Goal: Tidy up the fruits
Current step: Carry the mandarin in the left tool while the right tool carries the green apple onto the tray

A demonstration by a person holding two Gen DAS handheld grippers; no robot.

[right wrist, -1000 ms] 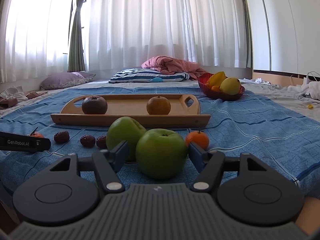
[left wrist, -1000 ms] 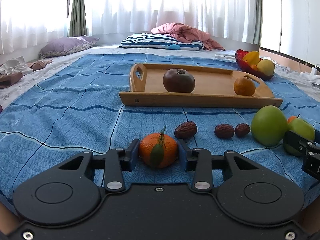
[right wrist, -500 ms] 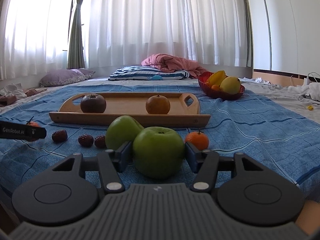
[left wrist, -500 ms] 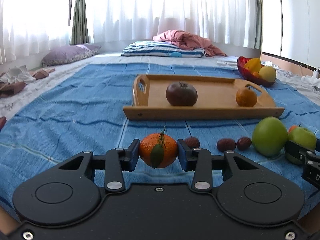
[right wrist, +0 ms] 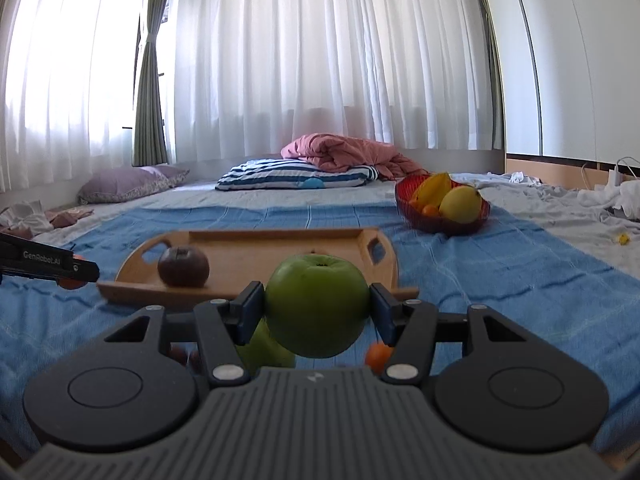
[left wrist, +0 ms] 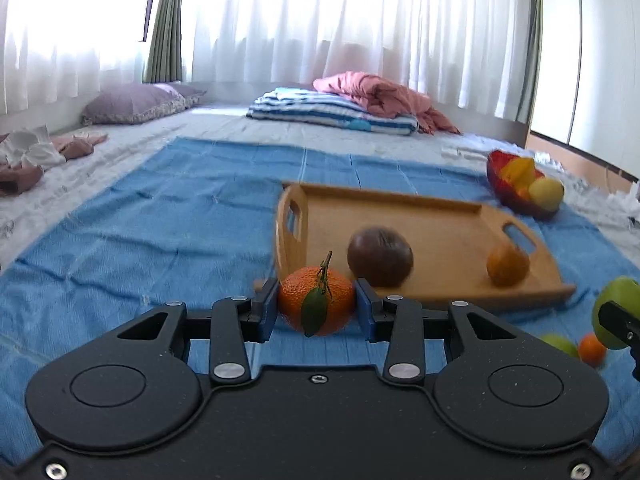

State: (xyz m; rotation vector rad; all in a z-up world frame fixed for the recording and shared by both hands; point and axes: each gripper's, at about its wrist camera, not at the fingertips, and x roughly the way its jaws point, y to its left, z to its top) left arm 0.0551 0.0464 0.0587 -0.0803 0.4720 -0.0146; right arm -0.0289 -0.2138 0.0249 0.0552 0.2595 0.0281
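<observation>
Above the blue blanket (left wrist: 160, 216), the left gripper (left wrist: 316, 314) clamps a leafy mandarin (left wrist: 316, 304) and the right gripper (right wrist: 317, 312) clamps a green apple (right wrist: 316, 304), both lifted clear, apparently to carry. Beyond, at the wooden tray's (left wrist: 432, 224) near edge, 1 dark fruit (left wrist: 379, 256) and 1 orange (left wrist: 507, 266) sit apart, leaving room between.

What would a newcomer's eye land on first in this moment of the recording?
The two gripped fruits: a leafy tangerine pinched in the left gripper and a big green apple clamped in the right gripper, both raised in front of the wooden tray. Next, the red fruit bowl on the blue blanket, right of the tray.
</observation>
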